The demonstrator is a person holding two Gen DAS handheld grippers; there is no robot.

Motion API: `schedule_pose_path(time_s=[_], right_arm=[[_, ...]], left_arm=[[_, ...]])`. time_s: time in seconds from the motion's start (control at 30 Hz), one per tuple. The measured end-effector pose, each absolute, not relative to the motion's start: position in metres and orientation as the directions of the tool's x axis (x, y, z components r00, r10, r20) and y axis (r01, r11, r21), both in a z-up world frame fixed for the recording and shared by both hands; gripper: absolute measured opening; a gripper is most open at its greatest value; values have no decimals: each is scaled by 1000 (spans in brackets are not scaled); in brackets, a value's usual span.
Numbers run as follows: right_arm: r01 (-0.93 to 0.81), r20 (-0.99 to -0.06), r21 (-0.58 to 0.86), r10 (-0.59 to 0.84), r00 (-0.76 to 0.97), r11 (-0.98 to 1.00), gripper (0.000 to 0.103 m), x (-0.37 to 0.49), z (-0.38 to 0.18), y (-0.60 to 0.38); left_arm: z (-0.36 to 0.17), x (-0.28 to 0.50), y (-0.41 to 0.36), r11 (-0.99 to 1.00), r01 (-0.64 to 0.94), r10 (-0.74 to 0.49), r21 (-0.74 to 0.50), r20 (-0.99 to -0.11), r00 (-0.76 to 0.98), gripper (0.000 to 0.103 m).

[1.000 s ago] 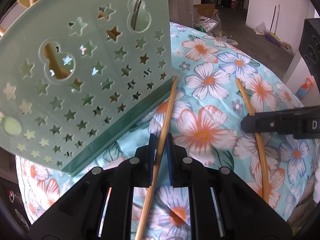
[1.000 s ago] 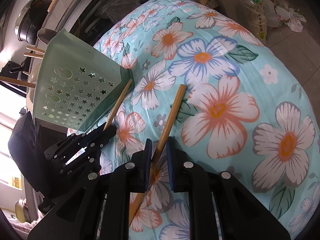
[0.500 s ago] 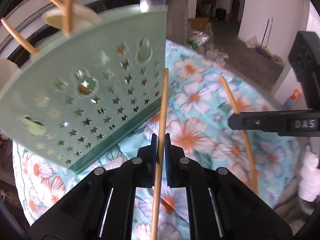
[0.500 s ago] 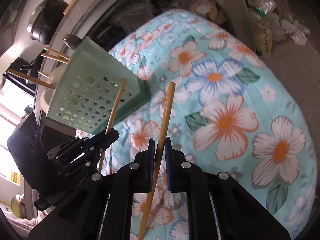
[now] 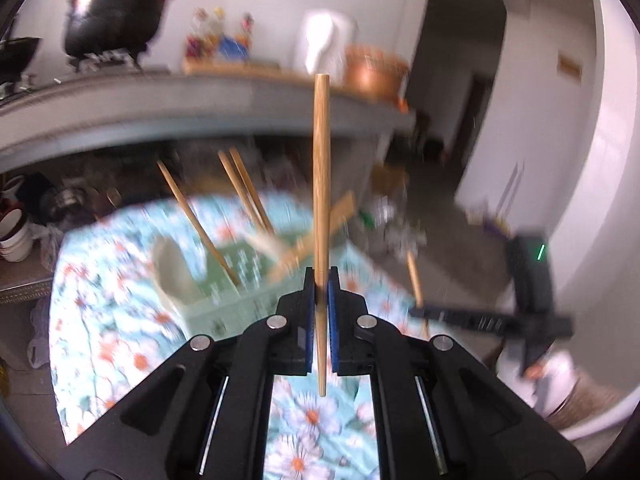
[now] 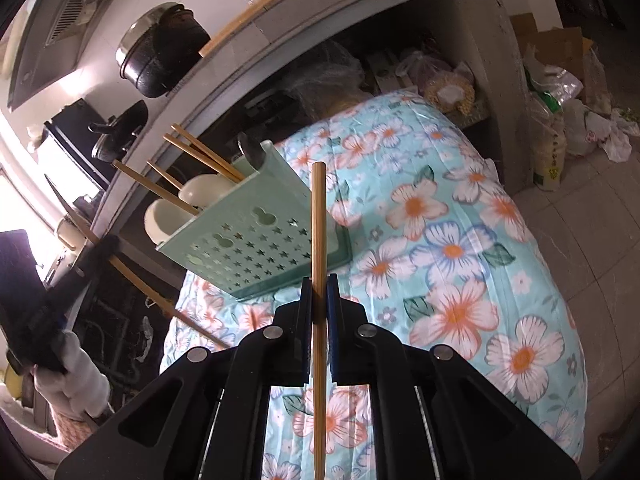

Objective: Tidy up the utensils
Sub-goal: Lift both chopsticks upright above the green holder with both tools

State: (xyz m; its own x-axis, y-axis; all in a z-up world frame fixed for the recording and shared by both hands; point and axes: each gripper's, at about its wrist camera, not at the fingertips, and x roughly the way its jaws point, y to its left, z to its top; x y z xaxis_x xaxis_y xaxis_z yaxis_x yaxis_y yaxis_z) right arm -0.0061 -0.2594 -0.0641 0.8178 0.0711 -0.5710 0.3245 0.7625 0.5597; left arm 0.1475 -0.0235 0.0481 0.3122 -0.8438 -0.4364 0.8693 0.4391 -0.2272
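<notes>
Each hand-held gripper (image 5: 319,288) (image 6: 319,284) pinching one upright chopstick (image 5: 321,200) (image 6: 318,240); green holder (image 6: 260,248) ahead-left of right, below-left of left.

chopsticks: two light wooden sticks, one (image 5: 321,208) upright, lifted; the other (image 6: 319,264) likewise
holder (image 6: 264,252): pale green, star-perforated, tilted, far left

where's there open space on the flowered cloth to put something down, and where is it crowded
In the right wrist view the flowered cloth is bare to the right of and in front of the green holder, out to its right edge. It is crowded at the holder's top, where wooden sticks and pale spoons poke out.
</notes>
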Motion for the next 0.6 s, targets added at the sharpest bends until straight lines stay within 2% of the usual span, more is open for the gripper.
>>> schedule_pose_path(time_s=[0.3,0.4,0.5,0.6], right_arm=[[272,-531,572,96,842,774,7,-3,-42,-274],[262,-519,571,95,849,778,7,-2,-34,-282],[256,-512,569,93,854,782,7,-2,-27,-290],[252,-509,567,93,856,784,7,0,-23,-298]], left_arm=[[128,161,2,542,820,-837,-184,-203,508,5],[131,171,-7,561,807,-826,-186,-194,530,5],[115,185,-25,613,776,-784,-149,-240,573,5],[92,200,-37,626,761,-770,-170,-284,571,5]])
